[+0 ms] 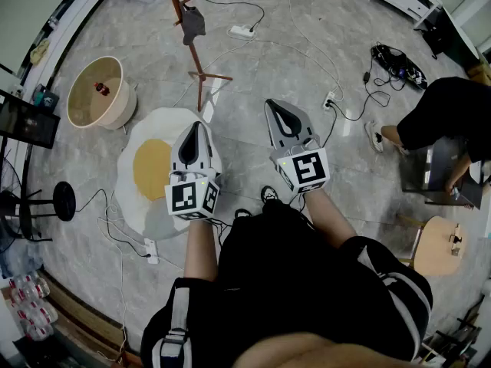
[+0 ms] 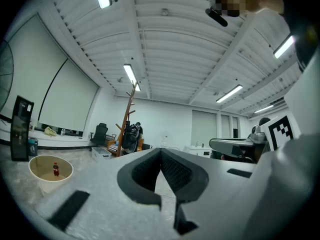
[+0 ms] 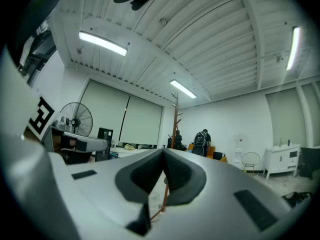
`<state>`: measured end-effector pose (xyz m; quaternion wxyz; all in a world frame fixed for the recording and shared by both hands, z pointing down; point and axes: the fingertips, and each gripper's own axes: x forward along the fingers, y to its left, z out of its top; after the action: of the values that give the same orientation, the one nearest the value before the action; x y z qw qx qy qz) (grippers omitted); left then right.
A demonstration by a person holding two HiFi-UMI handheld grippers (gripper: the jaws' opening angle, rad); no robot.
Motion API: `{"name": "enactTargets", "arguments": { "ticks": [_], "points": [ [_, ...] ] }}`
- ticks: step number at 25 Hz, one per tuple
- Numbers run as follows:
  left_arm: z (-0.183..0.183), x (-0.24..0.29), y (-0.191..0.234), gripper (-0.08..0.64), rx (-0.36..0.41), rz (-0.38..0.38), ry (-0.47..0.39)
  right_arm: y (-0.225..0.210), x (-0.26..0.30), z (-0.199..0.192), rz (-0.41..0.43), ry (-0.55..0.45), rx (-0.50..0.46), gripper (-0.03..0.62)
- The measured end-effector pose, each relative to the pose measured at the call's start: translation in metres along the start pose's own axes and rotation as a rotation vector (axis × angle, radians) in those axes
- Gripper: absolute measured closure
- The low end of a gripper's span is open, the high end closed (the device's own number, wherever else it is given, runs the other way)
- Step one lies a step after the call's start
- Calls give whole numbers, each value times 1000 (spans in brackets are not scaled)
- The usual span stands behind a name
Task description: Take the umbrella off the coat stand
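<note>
Left claw (image 1: 196,127) and right claw (image 1: 276,106): both closed on nothing, held level above the floor. Well ahead of them I see the wooden coat stand (image 1: 197,56), its top cut off by the frame edge. The umbrella (image 1: 192,23) appears to be the dark grey bundle hanging on its pole, but I cannot make out its shape. In both claw views the stand is small and crowded with dark shapes.

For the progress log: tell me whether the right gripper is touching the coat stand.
No. The head view shows the right gripper held clearly apart from the coat stand, which stands farther ahead.
</note>
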<state>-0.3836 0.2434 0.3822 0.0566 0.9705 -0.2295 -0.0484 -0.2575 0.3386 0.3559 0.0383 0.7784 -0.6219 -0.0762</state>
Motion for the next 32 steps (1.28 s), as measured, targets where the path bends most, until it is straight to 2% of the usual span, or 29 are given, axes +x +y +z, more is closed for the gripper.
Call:
{"name": "enactTargets", "arguments": {
  "ticks": [4,7,9,17,23,32],
  "points": [
    [-7,-8,4,560,-4,-10,17,12,-4,-5,-3,1,52,586],
    [-15,-16,9,560,-17,-17,37,26,-7,-7,12,7,54,582],
    [-21,-21,14,560,-24,-17,48,32,-6,-10,29,19,58,512],
    [-34,-13,29,560,-36,-4,80,28,6,-23,52,59,64,392],
    [-37,29,42,560,-17,5,91,0,39,-33,69,54,89,337],
    [-34,137,42,560,-9,-1,93,-72,107,-42,110,38,101,307]
  ]
}}
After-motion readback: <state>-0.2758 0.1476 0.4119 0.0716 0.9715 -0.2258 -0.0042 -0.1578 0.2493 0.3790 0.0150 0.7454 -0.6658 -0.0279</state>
